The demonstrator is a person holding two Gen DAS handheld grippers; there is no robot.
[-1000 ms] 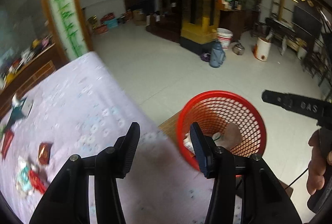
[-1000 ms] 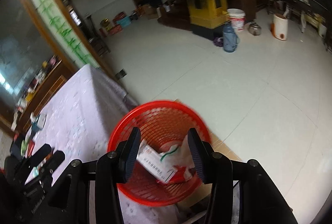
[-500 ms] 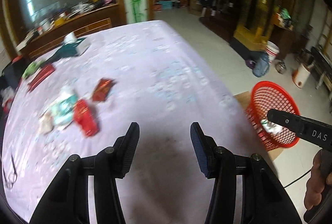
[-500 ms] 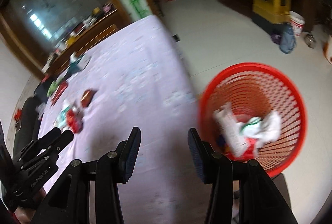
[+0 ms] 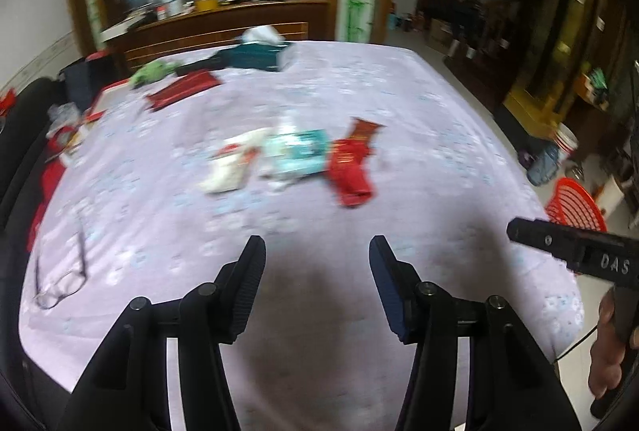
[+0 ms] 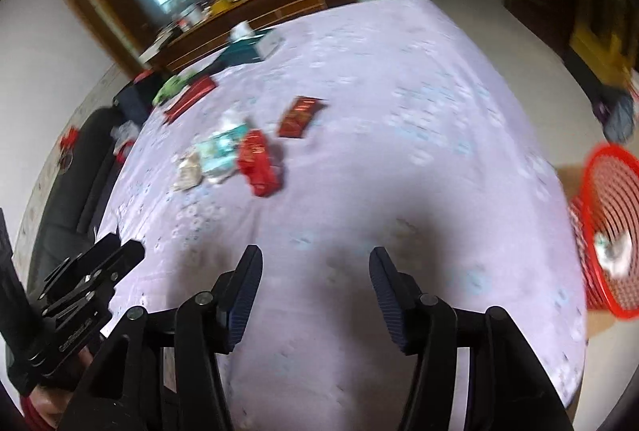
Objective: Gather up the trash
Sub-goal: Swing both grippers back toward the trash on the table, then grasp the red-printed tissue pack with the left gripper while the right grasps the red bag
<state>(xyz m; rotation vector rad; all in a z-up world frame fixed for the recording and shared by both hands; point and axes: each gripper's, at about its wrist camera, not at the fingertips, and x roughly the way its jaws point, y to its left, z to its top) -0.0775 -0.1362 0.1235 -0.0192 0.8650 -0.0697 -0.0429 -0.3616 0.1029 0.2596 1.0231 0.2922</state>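
Note:
Several wrappers lie on the lilac tablecloth [image 5: 399, 91]: a red packet [image 5: 351, 167] [image 6: 257, 159], a teal-and-white packet [image 5: 297, 155] [image 6: 219, 151], a cream one [image 5: 231, 167] [image 6: 187, 173] and a dark red one [image 5: 365, 129] [image 6: 299, 117]. My left gripper [image 5: 315, 251] hovers open and empty over the near cloth, short of the pile. Further right, my right gripper [image 6: 313, 263] is open and empty too. The red mesh basket [image 6: 611, 227] [image 5: 575, 203], with white trash inside, stands off the table's right edge.
Spectacles [image 5: 64, 271] lie at the near left. Toward the far side are a flat red box [image 5: 183, 93], a green wrapper [image 5: 153, 71] and a teal tissue box [image 5: 255, 57]. A dark chair [image 6: 80, 167] stands on the left, a wooden sideboard [image 5: 215, 31] behind.
Both grippers have swung left, away from the basket and over the table toward the wrappers. The basket has slid to the right edge of both views. Both stayed open.

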